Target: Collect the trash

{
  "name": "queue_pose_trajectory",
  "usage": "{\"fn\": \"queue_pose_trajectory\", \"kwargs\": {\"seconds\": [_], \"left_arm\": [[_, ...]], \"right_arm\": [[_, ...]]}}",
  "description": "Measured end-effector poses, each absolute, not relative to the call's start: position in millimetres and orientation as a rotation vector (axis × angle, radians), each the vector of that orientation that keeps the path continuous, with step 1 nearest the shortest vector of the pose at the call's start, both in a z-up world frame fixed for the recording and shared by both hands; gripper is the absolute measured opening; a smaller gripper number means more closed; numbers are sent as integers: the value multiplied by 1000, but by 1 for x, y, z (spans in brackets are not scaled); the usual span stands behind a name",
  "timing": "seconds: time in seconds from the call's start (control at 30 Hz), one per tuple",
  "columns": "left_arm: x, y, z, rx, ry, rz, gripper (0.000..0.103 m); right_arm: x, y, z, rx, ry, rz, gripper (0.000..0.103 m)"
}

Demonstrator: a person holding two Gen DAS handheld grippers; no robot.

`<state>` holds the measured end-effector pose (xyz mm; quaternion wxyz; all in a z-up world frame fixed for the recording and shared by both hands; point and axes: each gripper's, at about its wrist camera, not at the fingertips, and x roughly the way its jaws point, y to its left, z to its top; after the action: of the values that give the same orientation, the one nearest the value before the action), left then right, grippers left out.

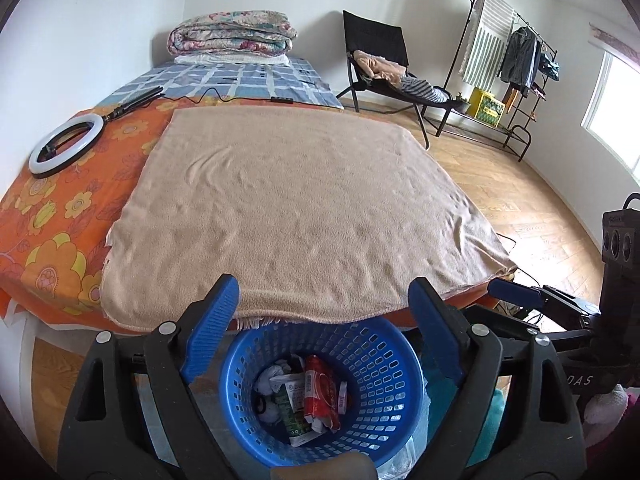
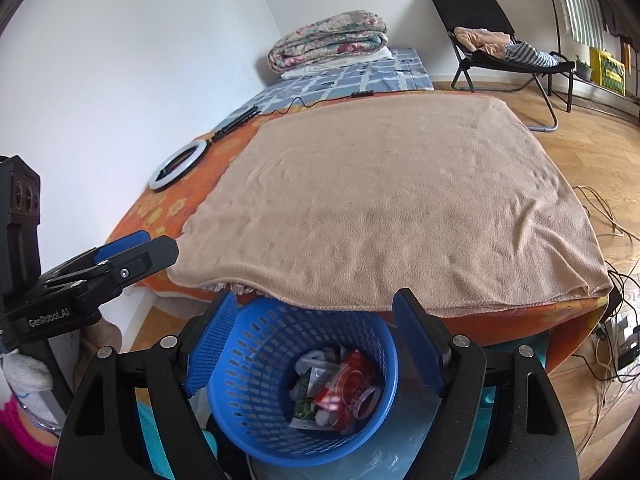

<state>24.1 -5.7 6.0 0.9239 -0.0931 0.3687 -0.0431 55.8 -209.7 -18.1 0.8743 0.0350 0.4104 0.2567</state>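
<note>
Where "GenRobot.AI" marks left gripper (image 2: 138,246) | fingers spread | basket (image 2: 256,364) holds trash.

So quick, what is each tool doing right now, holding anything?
Left tool: open, holding nothing, poised above the blue basket of trash.
Right tool: open, holding nothing, above the same basket.

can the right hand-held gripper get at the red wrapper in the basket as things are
Probably yes. The right hand-held gripper hangs open right above the blue basket, and the red wrapper lies on top of the other trash with nothing covering it.
</note>
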Motion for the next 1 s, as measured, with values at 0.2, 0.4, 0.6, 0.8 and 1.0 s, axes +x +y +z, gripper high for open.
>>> {"fn": "queue_pose_trajectory", "kwargs": {"seconds": [0.2, 0.4, 0.6, 0.8, 1.0], "left_arm": [[22, -17, 27, -141, 677, -75, 97], [23, -21, 34, -122, 636, -54, 102], [28, -19, 30, -141, 658, -56, 102], [29, -18, 27, -150, 666, -45, 102], [30, -18, 26, -149, 667, -41, 102]], "right_arm": [[58, -222, -5, 88, 812, 500, 80], [64, -228, -1, 106, 800, 477, 81], [69, -230, -3, 116, 802, 463, 81], [72, -229, -7, 128, 813, 460, 81], [72, -230, -8, 135, 816, 457, 81]]}}
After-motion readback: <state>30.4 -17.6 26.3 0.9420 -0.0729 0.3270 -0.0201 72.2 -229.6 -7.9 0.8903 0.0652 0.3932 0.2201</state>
